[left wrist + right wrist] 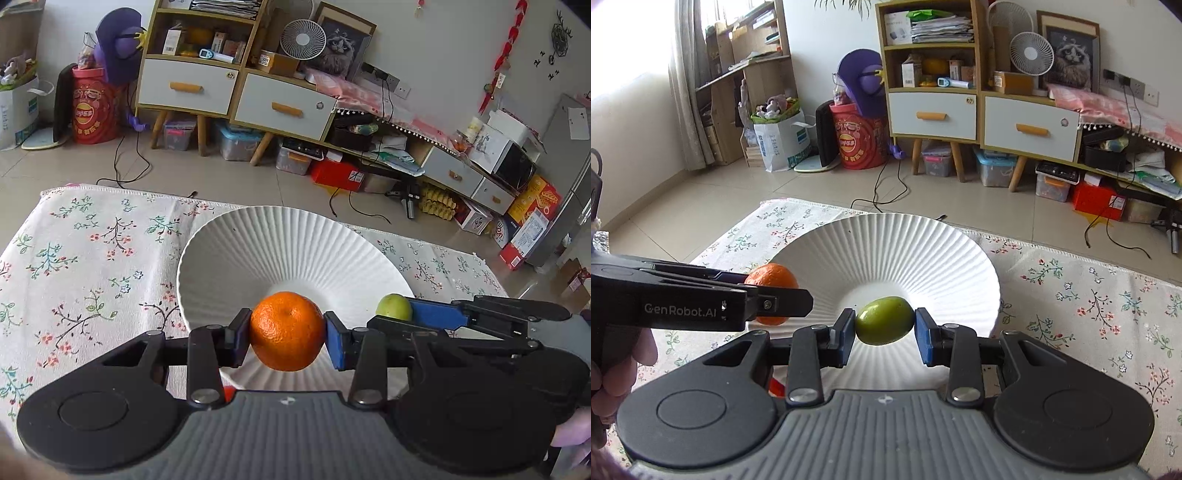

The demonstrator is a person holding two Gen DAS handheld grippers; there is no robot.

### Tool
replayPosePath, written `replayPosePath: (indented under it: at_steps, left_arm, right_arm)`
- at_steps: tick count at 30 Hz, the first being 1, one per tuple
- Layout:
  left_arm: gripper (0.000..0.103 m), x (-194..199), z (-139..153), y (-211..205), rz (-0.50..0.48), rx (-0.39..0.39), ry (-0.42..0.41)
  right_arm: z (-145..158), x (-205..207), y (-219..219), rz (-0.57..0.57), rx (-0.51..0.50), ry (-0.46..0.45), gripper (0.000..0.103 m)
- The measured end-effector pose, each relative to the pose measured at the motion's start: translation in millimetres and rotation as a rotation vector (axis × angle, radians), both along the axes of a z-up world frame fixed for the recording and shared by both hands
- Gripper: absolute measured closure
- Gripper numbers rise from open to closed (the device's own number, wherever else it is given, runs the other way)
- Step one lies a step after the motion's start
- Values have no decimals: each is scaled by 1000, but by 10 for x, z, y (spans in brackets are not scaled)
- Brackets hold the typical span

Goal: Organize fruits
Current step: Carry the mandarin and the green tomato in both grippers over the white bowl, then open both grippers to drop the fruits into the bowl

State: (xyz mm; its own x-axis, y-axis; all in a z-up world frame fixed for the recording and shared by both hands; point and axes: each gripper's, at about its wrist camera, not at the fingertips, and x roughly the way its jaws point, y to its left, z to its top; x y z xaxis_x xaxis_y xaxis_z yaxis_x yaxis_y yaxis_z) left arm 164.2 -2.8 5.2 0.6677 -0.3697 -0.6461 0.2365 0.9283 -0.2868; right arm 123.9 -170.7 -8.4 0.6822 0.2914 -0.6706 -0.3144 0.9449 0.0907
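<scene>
My left gripper is shut on an orange mandarin, held just above the near part of a white ribbed bowl. My right gripper is shut on a small green fruit, held over the middle of the same white ribbed bowl. In the left wrist view the green fruit shows at the right, pinched by the right gripper's blue pads. In the right wrist view the mandarin shows at the left, partly hidden behind the left gripper's black finger. The bowl holds nothing.
The bowl stands on a table under a floral cloth. Something small and red peeks out below the grippers. Beyond the table are a tiled floor with cables, wooden drawer cabinets, a red tub and boxes.
</scene>
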Motion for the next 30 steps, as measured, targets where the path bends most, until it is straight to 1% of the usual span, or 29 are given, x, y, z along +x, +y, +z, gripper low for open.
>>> replayPosePath:
  at_steps: [7, 9, 11, 13, 17, 21, 23, 24, 26, 28, 30]
  left_arm:
    - [65, 206, -80, -99, -28, 2, -4]
    - [65, 245, -114, -119, -26, -9, 3]
    - [65, 262, -152, -122, -15, -37, 14]
    - [65, 264, -175, -132, -16, -57, 10]
    - [65, 292, -196, -191, -21, -71, 19]
    - [65, 301, -201, -232, -30, -50, 19]
    - [63, 284, -183, -225, -27, -50, 9]
    - [60, 293, -180, -206, -24, -60, 7]
    - [54, 296, -160, -180, -15, -73, 6]
    - [46, 283, -137, -165, -9, -74, 1]
    - [43, 268, -116, -168, -7, -73, 2]
  right_arm:
    - [-98, 78, 19, 49, -46, 11, 72]
    - [-126, 88, 20, 51, -47, 18, 72]
    - [-151, 119, 18, 49, -45, 28, 72]
    - [-159, 114, 19, 47, -41, 26, 72]
    - [-143, 116, 38, 50, -33, 30, 72]
    - [-150, 122, 60, 60, -46, 24, 71]
    - [-148, 121, 66, 60, -49, 23, 70]
    - [-145, 131, 65, 63, -49, 24, 69]
    - [-136, 131, 66, 67, -48, 25, 64]
    - [-117, 122, 63, 64, -49, 24, 56]
    - [-88, 103, 61, 54, -53, 27, 53]
